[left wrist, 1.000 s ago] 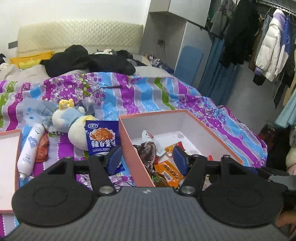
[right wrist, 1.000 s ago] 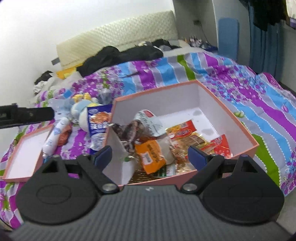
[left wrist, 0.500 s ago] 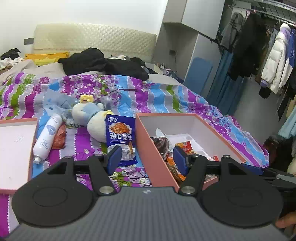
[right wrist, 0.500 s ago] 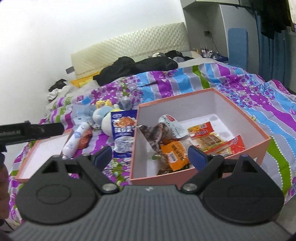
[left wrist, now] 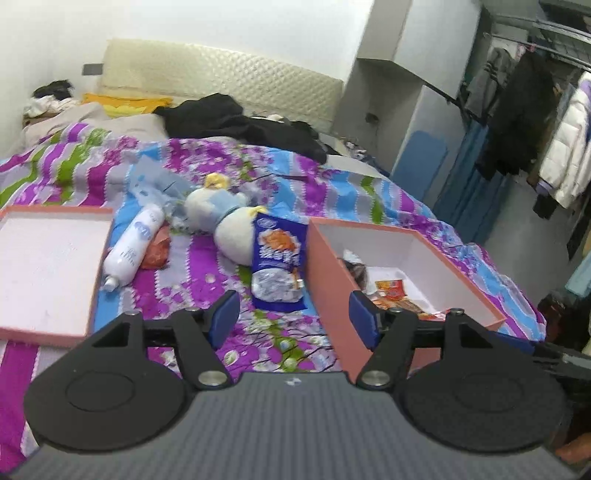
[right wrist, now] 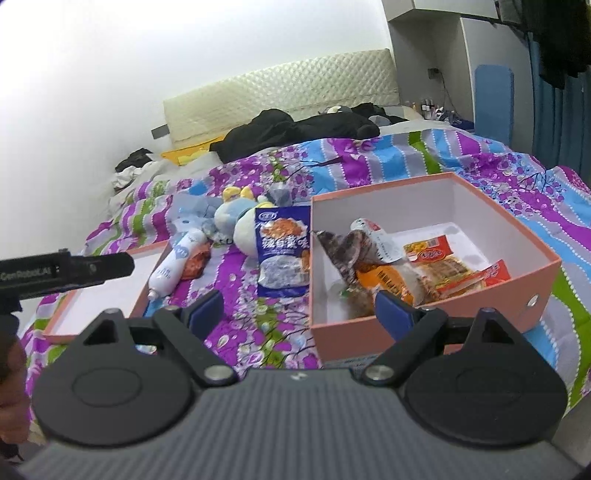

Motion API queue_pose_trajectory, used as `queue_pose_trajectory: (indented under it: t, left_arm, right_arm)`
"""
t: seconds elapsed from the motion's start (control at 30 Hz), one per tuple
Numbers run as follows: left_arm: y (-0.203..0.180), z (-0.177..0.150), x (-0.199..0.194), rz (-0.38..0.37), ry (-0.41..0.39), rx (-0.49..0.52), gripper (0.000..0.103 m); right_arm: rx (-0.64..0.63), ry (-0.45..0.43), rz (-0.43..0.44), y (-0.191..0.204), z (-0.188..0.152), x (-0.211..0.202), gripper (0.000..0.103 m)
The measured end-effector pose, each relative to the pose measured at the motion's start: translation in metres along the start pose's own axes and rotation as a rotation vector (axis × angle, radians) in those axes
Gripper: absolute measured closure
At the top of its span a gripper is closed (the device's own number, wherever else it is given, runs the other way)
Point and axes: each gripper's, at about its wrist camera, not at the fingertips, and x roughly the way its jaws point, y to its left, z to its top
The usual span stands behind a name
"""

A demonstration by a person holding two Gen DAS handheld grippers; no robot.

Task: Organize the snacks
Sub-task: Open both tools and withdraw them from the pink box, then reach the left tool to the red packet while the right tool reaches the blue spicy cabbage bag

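- A bed [left wrist: 332, 184] with a striped floral quilt fills the room.
- Behind the bed: a cream quilted headboard [left wrist: 221, 77] on a white wall [left wrist: 221, 26].
- Right of the bed: a clothes rail [left wrist: 535, 26] with hanging coats.

Pink box [right wrist: 428, 332]; blue packet [left wrist: 279, 266]

— Where's the blue snack packet [right wrist: 282, 254]?
— Flat on the striped bedspread, just left of the pink box [right wrist: 532, 275], its far end against the plush toy.
— And the box?
— Open, with orange, red and dark packets [right wrist: 402, 258] heaped in its near half.
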Motion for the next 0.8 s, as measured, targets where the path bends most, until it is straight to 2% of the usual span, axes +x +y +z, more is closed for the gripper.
queue_pose_trajectory:
  t: [0.37,0.5,0.7,0.8]
  left_arm:
    - [0.045,-0.031,0.015,0.098,0.058,-0.005,0.027]
    - [0.063,-0.037,0.033,0.139,0.093,-0.003,0.027]
    - [0.097,-0.03,0.072,0.187,0.119,0.013,0.027]
    - [0.117,-0.019,0.096,0.187,0.126,0.008,0.027]
  right_arm:
    - [-0.031,0.058,0.059,0.033,-0.027,0.022,0.013]
    - [-0.099,0.055,0.066,0.051,-0.032,0.035,0.014]
    - [-0.174,0.047,0.084,0.076,-0.033,0.068,0.014]
    - [-0.202,0.031,0.077,0.089,-0.032,0.094,0.014]
